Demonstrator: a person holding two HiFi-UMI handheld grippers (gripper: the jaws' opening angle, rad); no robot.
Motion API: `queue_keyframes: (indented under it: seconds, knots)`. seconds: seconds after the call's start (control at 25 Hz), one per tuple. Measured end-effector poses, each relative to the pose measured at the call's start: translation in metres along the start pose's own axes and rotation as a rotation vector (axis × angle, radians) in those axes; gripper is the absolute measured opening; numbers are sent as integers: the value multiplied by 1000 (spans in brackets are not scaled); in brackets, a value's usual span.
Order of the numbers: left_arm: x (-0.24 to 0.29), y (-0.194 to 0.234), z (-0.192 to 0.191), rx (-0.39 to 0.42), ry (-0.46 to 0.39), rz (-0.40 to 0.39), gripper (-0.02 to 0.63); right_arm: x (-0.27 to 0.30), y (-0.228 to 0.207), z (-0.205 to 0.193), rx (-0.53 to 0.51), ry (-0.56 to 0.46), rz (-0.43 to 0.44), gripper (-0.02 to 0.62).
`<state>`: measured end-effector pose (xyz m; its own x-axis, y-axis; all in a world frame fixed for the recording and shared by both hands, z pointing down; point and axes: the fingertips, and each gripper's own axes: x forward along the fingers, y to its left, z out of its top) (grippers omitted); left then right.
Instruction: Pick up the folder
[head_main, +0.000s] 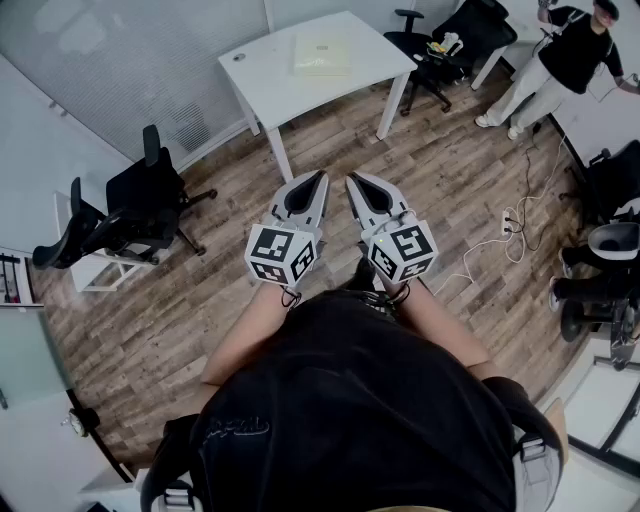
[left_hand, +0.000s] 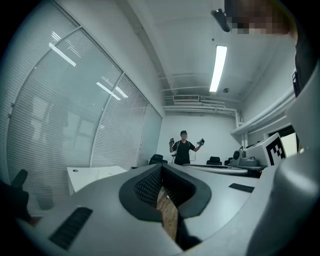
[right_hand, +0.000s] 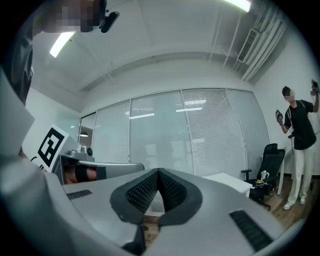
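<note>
A pale yellow folder lies flat on the white table at the far side of the room. I hold both grippers level at waist height over the wooden floor, well short of the table. My left gripper is shut with nothing in it. My right gripper is shut and empty too, close beside the left. In the left gripper view the gripper has its tips meeting, with the table low on the left. In the right gripper view the gripper also has its tips together.
Black office chairs stand at the left and behind the table. A person stands at the far right holding grippers. A white cable trails on the floor. More chairs and gear crowd the right edge.
</note>
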<state>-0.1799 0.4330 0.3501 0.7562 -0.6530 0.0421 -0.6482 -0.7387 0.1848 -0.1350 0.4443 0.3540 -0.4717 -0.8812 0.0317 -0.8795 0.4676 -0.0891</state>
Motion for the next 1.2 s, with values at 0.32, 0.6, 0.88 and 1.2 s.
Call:
queue_keyframes:
  seconds: [0.32,0.6,0.88,1.2]
  knots:
    - [9,4,-3,-9,6,14,14,4,-9,-3,9,4,9,21]
    - [32,10,-7,-12,14,36,14,13,-32,-6,28,3,24,21]
    - [85,15,-13,-19,18,64,14,26,-87,-11,36,19,36,21]
    - [175,13,-9,-30,5,91,14,46,-170,0,19,39,79,23]
